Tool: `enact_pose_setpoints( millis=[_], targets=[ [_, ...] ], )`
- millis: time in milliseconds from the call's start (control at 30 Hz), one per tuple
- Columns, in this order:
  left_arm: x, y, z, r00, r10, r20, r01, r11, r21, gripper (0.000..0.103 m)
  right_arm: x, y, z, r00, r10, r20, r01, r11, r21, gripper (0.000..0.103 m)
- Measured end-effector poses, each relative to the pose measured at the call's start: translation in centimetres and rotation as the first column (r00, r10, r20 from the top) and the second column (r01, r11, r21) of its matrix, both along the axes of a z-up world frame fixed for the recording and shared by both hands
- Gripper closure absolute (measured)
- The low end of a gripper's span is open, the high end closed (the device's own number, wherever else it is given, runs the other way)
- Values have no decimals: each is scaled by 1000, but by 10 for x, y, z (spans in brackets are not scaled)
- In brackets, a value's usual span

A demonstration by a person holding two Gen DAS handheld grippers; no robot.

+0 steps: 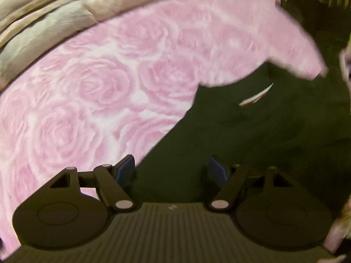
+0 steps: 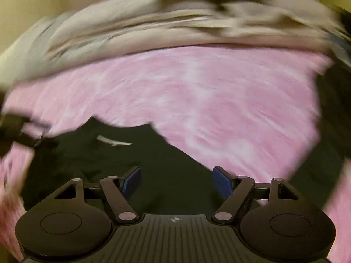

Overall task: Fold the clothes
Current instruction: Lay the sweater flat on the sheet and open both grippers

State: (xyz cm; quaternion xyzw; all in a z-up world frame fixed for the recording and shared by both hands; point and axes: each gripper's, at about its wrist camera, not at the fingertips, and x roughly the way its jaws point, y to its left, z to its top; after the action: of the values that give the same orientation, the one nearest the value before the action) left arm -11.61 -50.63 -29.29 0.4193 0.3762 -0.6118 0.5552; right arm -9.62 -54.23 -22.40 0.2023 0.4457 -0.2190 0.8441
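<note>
One beige blanket [image 1: 43, 11] borders the dark garment [image 1: 263, 142]

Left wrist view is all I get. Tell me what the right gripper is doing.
Observer: The right gripper is open, nothing between its pads, above the dark garment.
Operator: Tell me what lies on its far right.
Observer: More dark fabric along the right edge of the pink rose bedspread; too blurred to tell whether it is the same garment.
Operator: Describe what lies past the heap of beige clothes.
Observer: A plain yellowish wall rises beyond the beige clothes, which your view cuts off.
</note>
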Motion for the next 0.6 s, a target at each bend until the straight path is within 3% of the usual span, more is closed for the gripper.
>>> enact_pose_setpoints(
  millis=[100,133,167,200,233,333,433,500,600],
  targets=[
    [2,-3,-15,999,-33,4,32,999,37,42,42,-10,-49,978,200,-63,-200,980,9,29],
    [3,-4,-19,999,-43,5,43,998,49,51,54,-13,-66,962,260,-88,-260,966,17,48],
    [4,-3,-21,999,-54,2,53,997,55,62,61,-16,-80,946,306,-111,-303,952,46,82],
    [4,0,-17,998,-62,-6,63,997,54,90,67,-21,-86,939,324,-117,-319,946,58,87],
    [5,3,-12,998,-59,-10,60,997,46,99,73,-25,-90,932,340,-123,-333,940,71,101],
    [10,13,18,1000,-1,-9,1,1000,-9,99,80,-34,-56,948,306,-92,-300,951,73,101],
    [22,10,77,998,60,28,-55,988,-143,99,92,-46,8,964,266,2,-266,964,-12,101],
    [43,-6,109,991,123,59,-107,968,-227,99,120,-51,46,961,267,67,-260,961,-98,101],
    [81,-38,132,963,251,94,-212,927,-310,91,167,-64,63,961,247,122,-220,955,-198,100]
  ],
)
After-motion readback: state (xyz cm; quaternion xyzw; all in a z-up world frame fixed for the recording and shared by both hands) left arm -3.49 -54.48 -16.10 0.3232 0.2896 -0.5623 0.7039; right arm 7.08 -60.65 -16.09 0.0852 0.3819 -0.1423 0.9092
